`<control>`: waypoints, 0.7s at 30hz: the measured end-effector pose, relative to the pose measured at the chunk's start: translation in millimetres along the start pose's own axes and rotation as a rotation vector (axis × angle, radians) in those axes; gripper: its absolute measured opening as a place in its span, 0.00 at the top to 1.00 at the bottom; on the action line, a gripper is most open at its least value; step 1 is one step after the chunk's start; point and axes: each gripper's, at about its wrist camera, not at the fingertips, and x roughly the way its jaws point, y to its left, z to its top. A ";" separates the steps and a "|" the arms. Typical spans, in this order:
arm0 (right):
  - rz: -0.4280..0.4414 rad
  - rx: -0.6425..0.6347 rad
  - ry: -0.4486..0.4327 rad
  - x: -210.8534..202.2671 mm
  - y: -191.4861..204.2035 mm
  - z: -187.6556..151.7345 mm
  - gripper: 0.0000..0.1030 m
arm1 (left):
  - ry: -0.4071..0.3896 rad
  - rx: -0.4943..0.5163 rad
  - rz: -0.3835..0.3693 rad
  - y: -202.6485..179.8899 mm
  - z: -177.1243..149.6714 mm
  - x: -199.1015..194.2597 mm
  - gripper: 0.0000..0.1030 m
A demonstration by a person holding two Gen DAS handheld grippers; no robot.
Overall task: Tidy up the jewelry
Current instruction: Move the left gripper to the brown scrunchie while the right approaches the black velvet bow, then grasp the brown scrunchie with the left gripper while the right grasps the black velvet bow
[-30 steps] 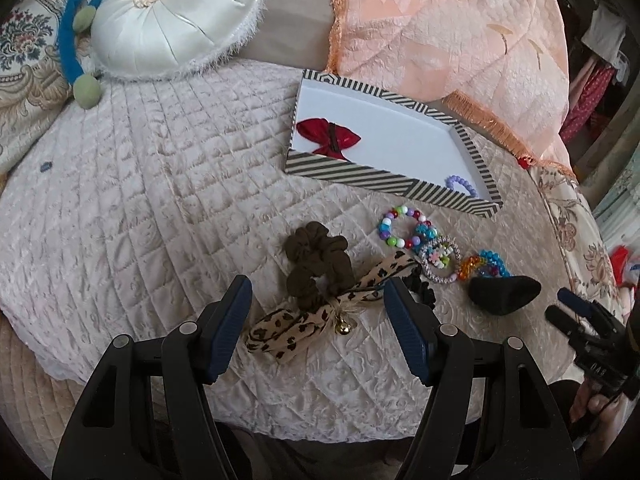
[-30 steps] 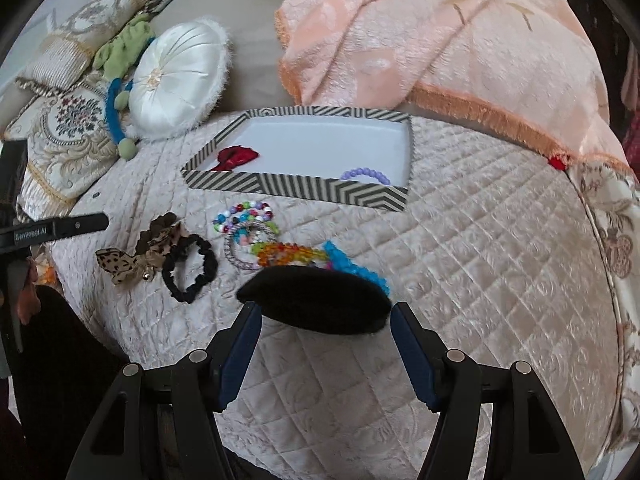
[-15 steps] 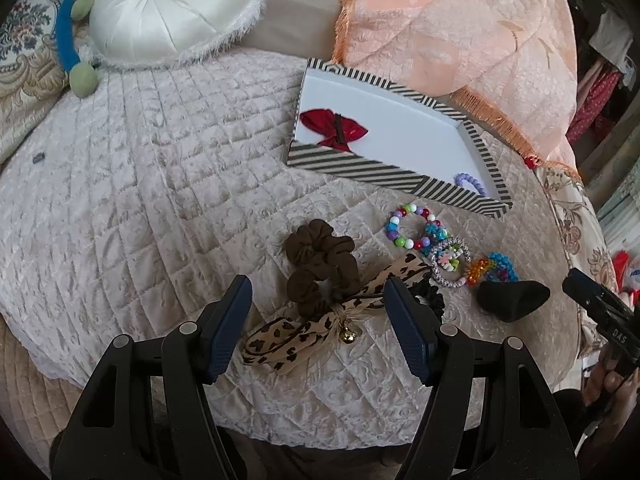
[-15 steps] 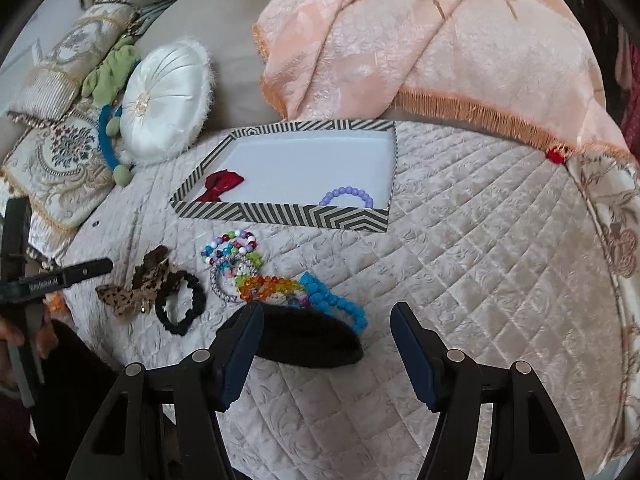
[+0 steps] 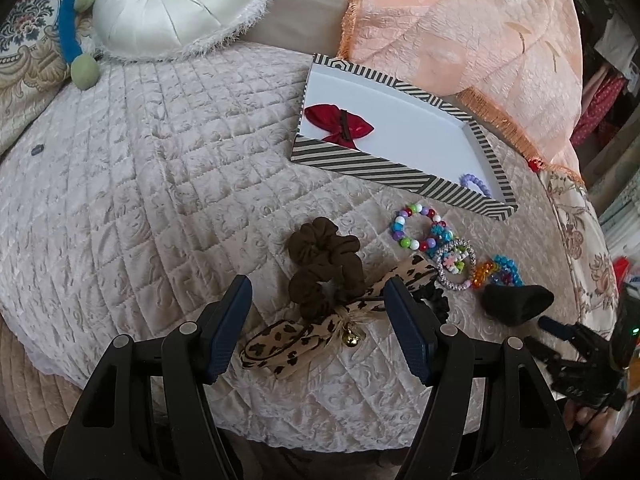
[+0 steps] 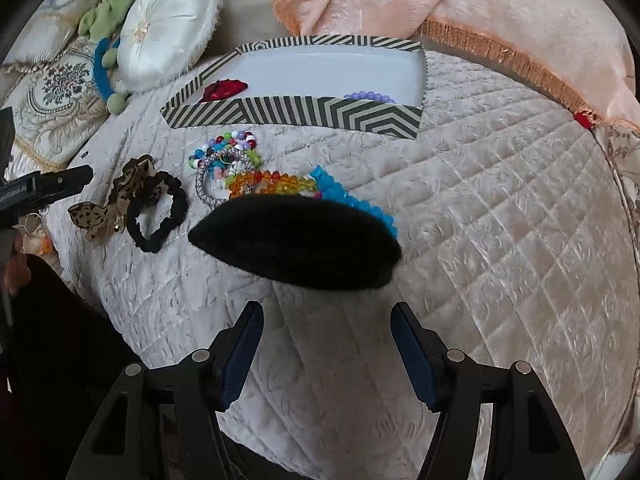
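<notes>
A striped box (image 5: 360, 165) (image 6: 304, 114) on the quilted bed holds a red bow (image 5: 340, 125) and a purple bead bracelet (image 5: 474, 182). In front of it lie a brown scrunchie (image 5: 326, 264), a leopard-print bow with a bell (image 5: 320, 330), a black scrunchie (image 6: 158, 216), several bead bracelets (image 5: 440, 246) (image 6: 240, 172) and a black oval pad (image 6: 296, 240). My left gripper (image 5: 318, 312) is open, its jaws on either side of the leopard bow and brown scrunchie. My right gripper (image 6: 326, 344) is open and empty, just short of the black pad.
A white round cushion (image 5: 176, 4) and patterned pillows lie at the back left. A peach fringed blanket (image 5: 480, 40) is heaped behind the box. The bed's edge falls away just under both grippers.
My left gripper has moved forward and down onto the leopard bow. My right gripper pulled back from the black pad, then came in close again.
</notes>
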 end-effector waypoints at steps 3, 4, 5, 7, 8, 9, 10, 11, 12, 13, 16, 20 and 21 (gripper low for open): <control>0.006 0.001 -0.063 -15.3 -3.7 6.2 0.36 | 0.000 0.001 0.003 0.1 0.2 -0.8 0.33; -0.007 -0.012 -0.072 -17.5 -5.0 9.4 0.32 | 0.004 -0.003 0.003 1.1 0.7 -0.6 0.33; -0.022 -0.033 -0.071 -16.9 -5.8 12.5 0.23 | 0.010 -0.005 0.003 2.1 1.1 0.0 0.33; -0.045 -0.079 -0.061 -11.7 -4.0 17.7 0.19 | 0.029 0.001 0.003 2.7 1.1 2.4 0.33; -0.050 -0.111 -0.050 -7.6 -3.6 19.7 0.19 | 0.037 0.008 0.005 2.5 0.9 3.6 0.33; -0.048 -0.129 -0.043 -4.9 -3.9 21.5 0.19 | 0.046 0.016 0.007 2.2 0.6 5.3 0.32; -0.041 -0.146 -0.034 -1.1 -5.5 23.5 0.19 | 0.054 0.020 0.006 2.0 0.4 7.2 0.32; -0.031 -0.156 -0.028 2.8 -7.8 25.7 0.19 | 0.066 0.019 0.001 2.1 0.2 10.1 0.29; -0.025 -0.162 -0.025 5.9 -9.4 27.0 0.19 | 0.078 0.015 -0.005 2.4 0.2 12.8 0.25; -0.015 -0.169 -0.018 10.1 -11.0 29.2 0.19 | 0.091 0.008 -0.012 2.9 0.2 16.2 0.25; 0.002 -0.202 -0.006 17.6 -8.4 31.6 0.19 | 0.102 -0.001 0.010 3.6 4.9 26.1 0.25; 0.025 -0.226 -0.034 19.0 -5.7 36.4 0.20 | 0.119 -0.017 0.056 5.5 13.9 41.3 0.25; 0.033 -0.227 -0.037 19.3 -5.4 37.5 0.23 | 0.121 -0.019 0.071 6.3 15.3 44.8 0.25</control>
